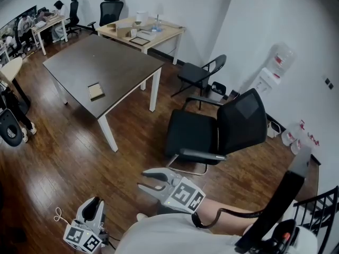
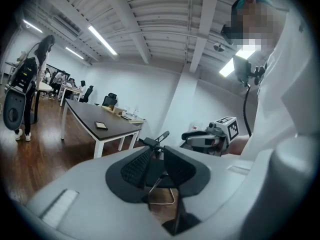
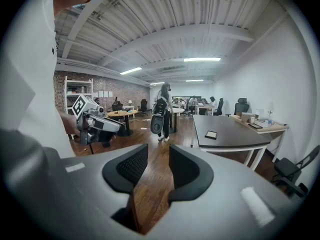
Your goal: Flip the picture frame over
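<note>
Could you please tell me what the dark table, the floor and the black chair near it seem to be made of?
The table has a matte dark-brown top, probably wood or laminate; its white legs look painted, material unclear. The floor shows glossy reddish planks with visible seams: wood or wood-look laminate. The chair has a matte black seat, likely fabric or mesh, on a shiny bent tube, apparently chromed metal.

open office: dark desk (image 1: pixel 114 67), swivel chair (image 1: pixel 214 131)
</note>
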A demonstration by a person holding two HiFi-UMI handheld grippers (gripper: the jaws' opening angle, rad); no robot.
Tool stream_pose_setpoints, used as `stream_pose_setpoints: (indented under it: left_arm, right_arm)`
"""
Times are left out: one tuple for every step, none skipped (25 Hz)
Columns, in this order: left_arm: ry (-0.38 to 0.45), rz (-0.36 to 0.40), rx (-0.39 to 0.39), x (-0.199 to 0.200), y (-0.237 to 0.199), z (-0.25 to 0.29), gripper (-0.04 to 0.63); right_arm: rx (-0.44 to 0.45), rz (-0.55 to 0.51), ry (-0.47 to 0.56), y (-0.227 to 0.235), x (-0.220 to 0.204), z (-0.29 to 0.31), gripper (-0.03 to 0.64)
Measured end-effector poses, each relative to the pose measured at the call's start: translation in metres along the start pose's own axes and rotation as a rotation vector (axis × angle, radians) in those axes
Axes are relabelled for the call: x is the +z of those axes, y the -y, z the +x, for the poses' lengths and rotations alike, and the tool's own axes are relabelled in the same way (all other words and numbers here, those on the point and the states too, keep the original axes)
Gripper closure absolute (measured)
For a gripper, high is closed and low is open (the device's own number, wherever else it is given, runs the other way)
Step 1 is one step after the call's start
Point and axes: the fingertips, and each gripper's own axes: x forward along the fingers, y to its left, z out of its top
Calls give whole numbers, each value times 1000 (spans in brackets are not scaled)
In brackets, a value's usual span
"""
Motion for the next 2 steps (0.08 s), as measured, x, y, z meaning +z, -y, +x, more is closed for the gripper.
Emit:
stream_pose_setpoints:
  left_arm:
    - [-1,0,1,0,-1,-1,509]
    - [-2,0,1,-1,-1,-1,509]
  right_arm:
    - [0,0,-1,0,-1,0,480]
    - [0,-1,-2,-1,-1,1,480]
